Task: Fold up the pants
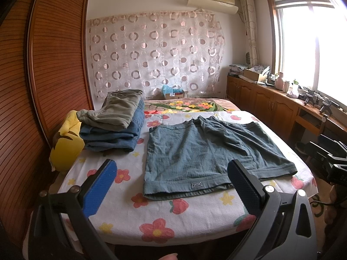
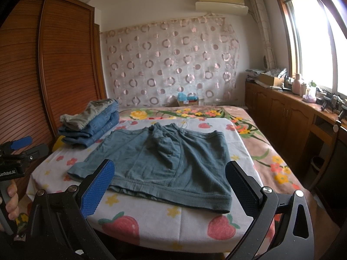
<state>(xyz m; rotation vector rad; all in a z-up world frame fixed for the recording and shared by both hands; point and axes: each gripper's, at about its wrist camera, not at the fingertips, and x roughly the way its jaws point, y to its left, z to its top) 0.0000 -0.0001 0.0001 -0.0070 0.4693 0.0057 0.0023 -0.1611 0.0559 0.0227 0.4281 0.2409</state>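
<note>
Teal pants (image 1: pixel 208 151) lie flat and unfolded on the bed (image 1: pixel 195 216); soft, light knit, best taken at hem corners; both hand-held grippers, left (image 1: pixel 171 186) and right (image 2: pixel 171 188), released, holding nothing.

The shorts (image 1: pixel 208 151) are matt teal-grey cloth with a fine waffle texture and a ribbed hem. The sheet (image 1: pixel 195 216) under them is white cloth, softly pebbled, printed with flowers and strawberries. Left of the shorts, the stack (image 1: pixel 117 125) is faded blue denim under matt olive cotton. Gripper pads (image 1: pixel 100 189) are blue, knurled rubbery plastic on matt black frames with shiny metal screws. The wardrobe (image 1: pixel 54 65) left of the shorts is glossy slatted wood.
</note>
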